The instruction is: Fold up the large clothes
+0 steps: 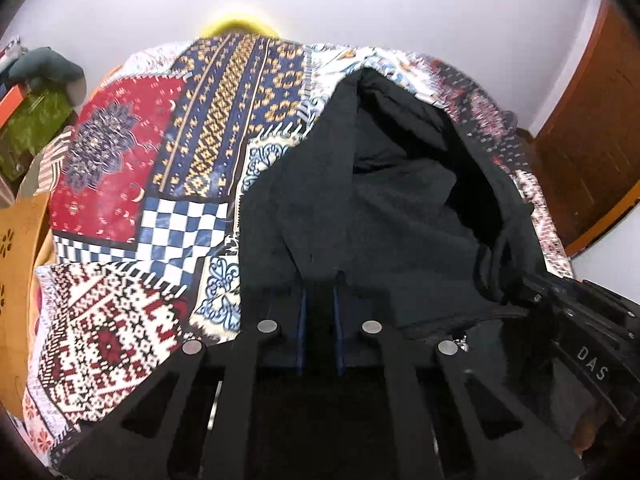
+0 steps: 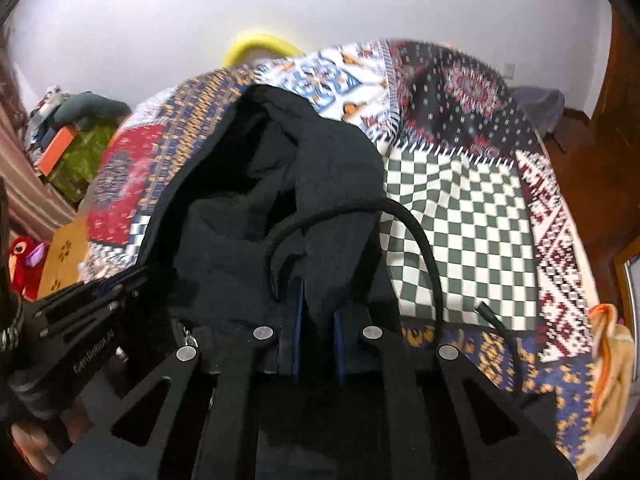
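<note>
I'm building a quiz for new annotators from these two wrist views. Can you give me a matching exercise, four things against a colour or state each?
Things:
1. black hooded garment
2. drawstring cord
3. checkered patch of the bedspread
4. curved object behind the bed

Descriptions:
A. yellow
B. green and white squares
C. pinched by both the left gripper and the right gripper
D. arches in a loop, its tip lying on the bedspread

Pairs: 1-C, 2-D, 3-B, 4-A
</note>
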